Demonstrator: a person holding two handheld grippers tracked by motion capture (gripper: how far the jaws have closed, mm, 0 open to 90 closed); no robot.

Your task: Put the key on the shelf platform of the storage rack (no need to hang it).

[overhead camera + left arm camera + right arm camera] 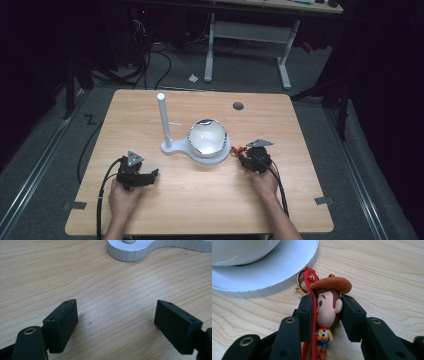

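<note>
A small cowboy figure keychain (327,305) with a brown hat, a red strap and a gold ring lies on the wooden table (200,190), just beside the white stand base (269,270). My right gripper (325,311) is shut on the figure's head, one pad on each side. In the high view the right gripper (246,154) sits right of the base with the keychain (237,148) at its tip. My left gripper (152,175) rests at the table's front left, open, with nothing but bare wood between its pads (61,322).
A white stand (176,148) at the table's middle carries an upright white pole (163,117) and a shiny bowl (207,136). A dark round hole (238,105) is near the far edge. Cables trail from both grippers toward the front edge.
</note>
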